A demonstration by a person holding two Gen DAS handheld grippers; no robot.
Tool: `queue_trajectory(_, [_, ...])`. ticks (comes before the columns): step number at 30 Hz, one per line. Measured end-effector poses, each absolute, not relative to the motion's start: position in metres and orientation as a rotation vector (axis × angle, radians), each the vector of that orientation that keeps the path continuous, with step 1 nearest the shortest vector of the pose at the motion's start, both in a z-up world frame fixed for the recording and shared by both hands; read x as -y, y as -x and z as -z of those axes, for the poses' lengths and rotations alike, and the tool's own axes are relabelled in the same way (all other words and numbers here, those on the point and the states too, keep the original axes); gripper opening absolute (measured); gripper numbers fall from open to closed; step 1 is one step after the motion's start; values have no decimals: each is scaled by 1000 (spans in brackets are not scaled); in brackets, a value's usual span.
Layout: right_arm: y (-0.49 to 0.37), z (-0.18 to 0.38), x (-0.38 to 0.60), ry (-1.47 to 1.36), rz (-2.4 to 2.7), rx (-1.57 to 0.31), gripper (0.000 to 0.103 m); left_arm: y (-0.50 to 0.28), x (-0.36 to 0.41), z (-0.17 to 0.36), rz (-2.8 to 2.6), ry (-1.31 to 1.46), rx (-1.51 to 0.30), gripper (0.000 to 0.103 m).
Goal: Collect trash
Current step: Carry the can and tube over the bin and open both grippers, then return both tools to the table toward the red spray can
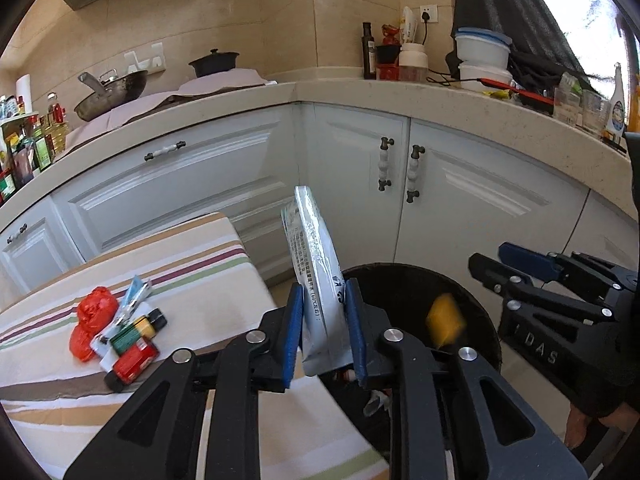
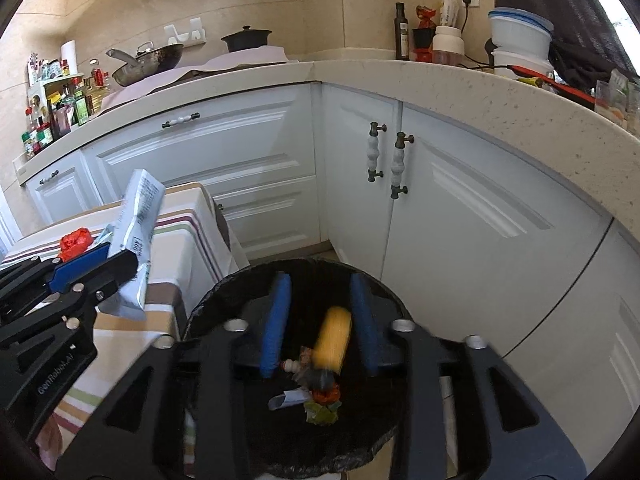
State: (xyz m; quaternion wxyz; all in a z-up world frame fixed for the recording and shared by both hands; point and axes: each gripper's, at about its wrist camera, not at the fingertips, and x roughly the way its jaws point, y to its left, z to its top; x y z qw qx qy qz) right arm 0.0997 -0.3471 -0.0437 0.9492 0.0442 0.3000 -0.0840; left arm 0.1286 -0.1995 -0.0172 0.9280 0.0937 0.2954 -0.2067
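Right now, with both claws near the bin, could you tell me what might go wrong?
1. The silver pouch in the left claw sits over the bin's rim beside the table edge; released here, it may miss.
2. The blurred yellow item between the open right claw's pads looks mid-fall and could bounce.
3. The claws are close and might collide.

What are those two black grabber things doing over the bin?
A person is clearing rubbish off the striped tablecloth into the black bin. The left gripper is clamped on a silvery white packet beside the bin. The right gripper is open above the bin, and a blurred yellow item sits between its fingers without touching them, seemingly dropping in. More red and coloured wrappers wait on the cloth.
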Motion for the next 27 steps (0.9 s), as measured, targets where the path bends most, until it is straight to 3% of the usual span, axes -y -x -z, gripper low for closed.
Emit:
queue_trajectory(4, [-103,46,353,-106,188,-609,43,-134,205,23,425,-198,-607,44])
queue_trajectory(17, [-102,49,358,-134,215,-614,52,-132,187,24,376,-167,-606,63])
queue_trajectory(27, [-116,49,304,-113,94,-632,53,-124,122,20,235,-139,-612,68])
